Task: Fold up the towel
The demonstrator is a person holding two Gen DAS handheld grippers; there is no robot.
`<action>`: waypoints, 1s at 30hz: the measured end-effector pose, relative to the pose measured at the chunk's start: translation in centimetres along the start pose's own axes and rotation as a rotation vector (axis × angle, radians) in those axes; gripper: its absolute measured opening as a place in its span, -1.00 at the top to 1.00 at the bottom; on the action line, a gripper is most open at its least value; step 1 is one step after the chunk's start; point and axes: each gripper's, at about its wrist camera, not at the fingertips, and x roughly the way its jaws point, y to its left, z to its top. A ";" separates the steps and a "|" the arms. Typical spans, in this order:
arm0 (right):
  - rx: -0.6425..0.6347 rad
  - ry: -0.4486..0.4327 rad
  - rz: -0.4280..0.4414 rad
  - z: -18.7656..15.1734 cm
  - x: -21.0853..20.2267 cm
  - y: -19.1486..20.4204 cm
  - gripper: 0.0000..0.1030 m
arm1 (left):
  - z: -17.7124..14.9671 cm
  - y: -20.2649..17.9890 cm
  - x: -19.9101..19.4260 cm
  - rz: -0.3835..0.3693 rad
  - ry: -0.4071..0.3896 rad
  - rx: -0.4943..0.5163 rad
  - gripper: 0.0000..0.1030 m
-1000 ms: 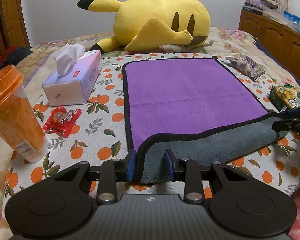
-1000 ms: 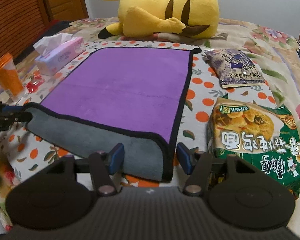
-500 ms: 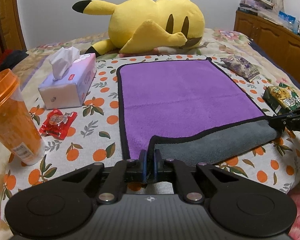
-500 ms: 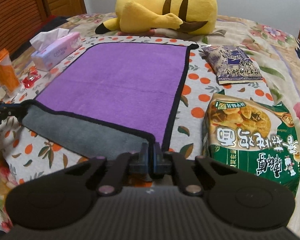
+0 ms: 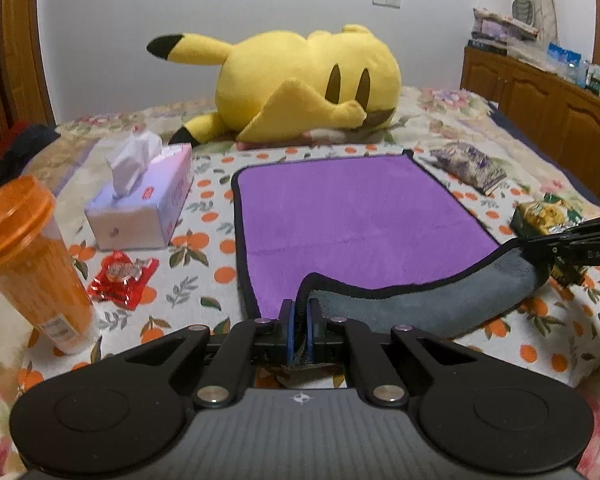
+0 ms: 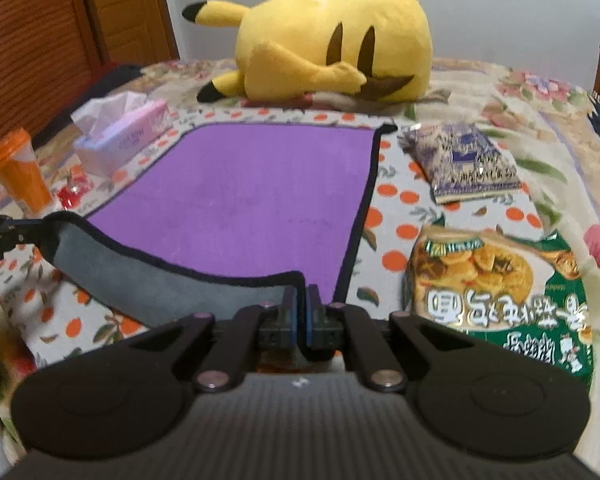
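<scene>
A purple towel (image 5: 356,216) with a black hem and grey underside lies on the bed; it also shows in the right wrist view (image 6: 252,204). Its near edge is lifted, showing the grey side (image 5: 428,304). My left gripper (image 5: 300,320) is shut on the near left corner. My right gripper (image 6: 302,312) is shut on the near right corner. Each gripper shows at the edge of the other's view, the right one (image 5: 540,246) and the left one (image 6: 24,236), both pinching the raised edge.
A yellow plush toy (image 5: 300,88) lies behind the towel. A tissue box (image 5: 144,204), an orange cup (image 5: 32,264) and a red wrapper (image 5: 120,276) sit left. A purple snack bag (image 6: 464,160) and a green noodle pack (image 6: 496,276) lie right. A wooden cabinet (image 5: 548,104) stands far right.
Both grippers went from open around the towel's near corners to shut on them. They have since lifted the near edge, and the grey underside hangs between them.
</scene>
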 end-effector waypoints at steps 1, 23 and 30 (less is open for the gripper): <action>-0.001 -0.010 -0.003 0.1 -0.1 0.0 0.91 | 0.1 0.0 -0.2 0.000 -0.008 0.001 0.87; -0.042 -0.108 -0.009 1.8 -0.1 -0.7 0.91 | 2.0 0.5 -0.1 0.006 -0.085 -0.017 0.88; -0.061 -0.139 -0.005 2.3 0.0 -0.7 0.91 | 2.5 0.6 0.7 0.006 -0.092 -0.010 0.88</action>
